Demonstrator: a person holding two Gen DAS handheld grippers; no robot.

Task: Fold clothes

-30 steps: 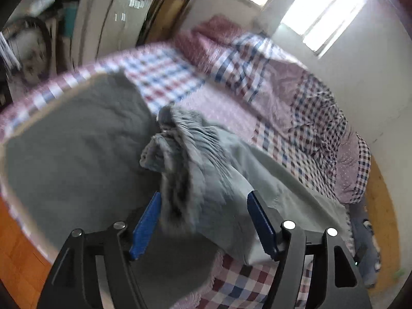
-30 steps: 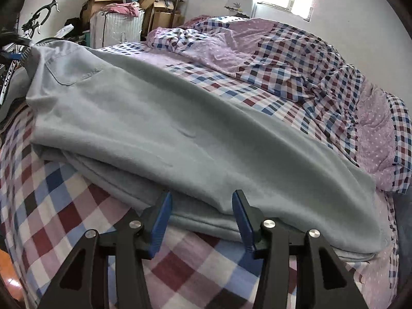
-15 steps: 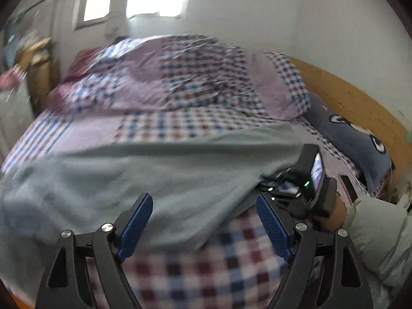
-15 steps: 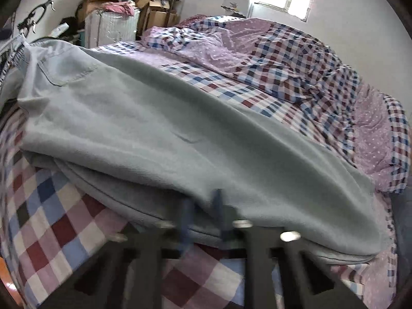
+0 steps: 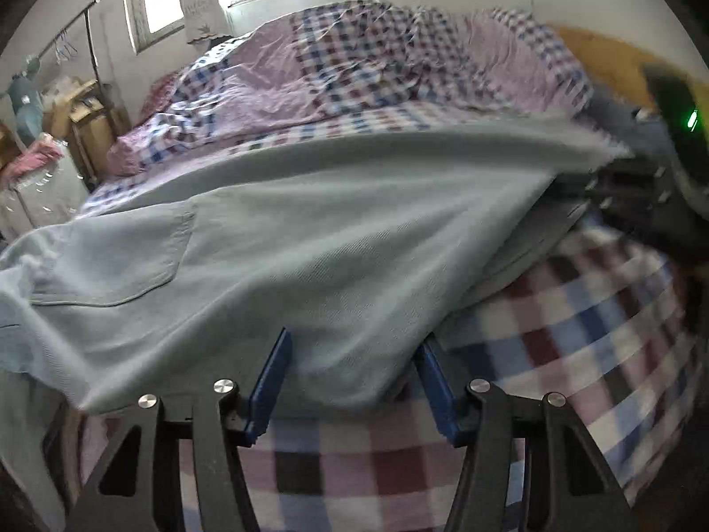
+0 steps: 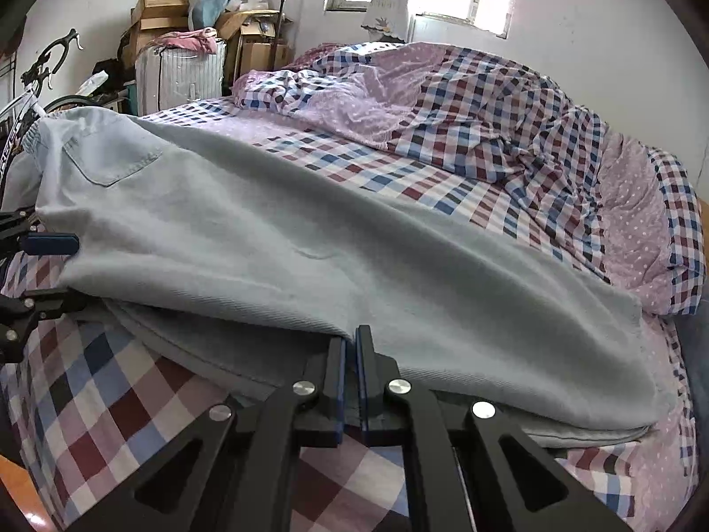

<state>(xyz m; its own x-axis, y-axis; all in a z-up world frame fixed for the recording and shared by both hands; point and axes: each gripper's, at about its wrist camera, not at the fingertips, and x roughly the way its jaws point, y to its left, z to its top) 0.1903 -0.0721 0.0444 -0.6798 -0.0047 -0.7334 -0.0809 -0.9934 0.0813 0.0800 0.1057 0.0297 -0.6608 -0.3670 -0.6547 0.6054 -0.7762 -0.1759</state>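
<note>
The pale grey-green trousers (image 6: 310,239) are laid lengthwise across the checked bedsheet (image 6: 133,399), doubled so that one layer rests on another, with the patch pocket (image 6: 111,155) toward the far left end. The right gripper (image 6: 350,381) is pressed together on the near long edge of the trousers, pinching the lower layer, presumably so that the edge can be lifted or drawn. The left gripper (image 5: 350,381) is held spread, its blue pads on either side of the same near edge closer to the pocket (cloth lies between them, but no squeeze is shown). The fabric is seen as a soft twill, finely ribbed, with stitched seams; the sheet beneath the trousers looks fleecy.
</note>
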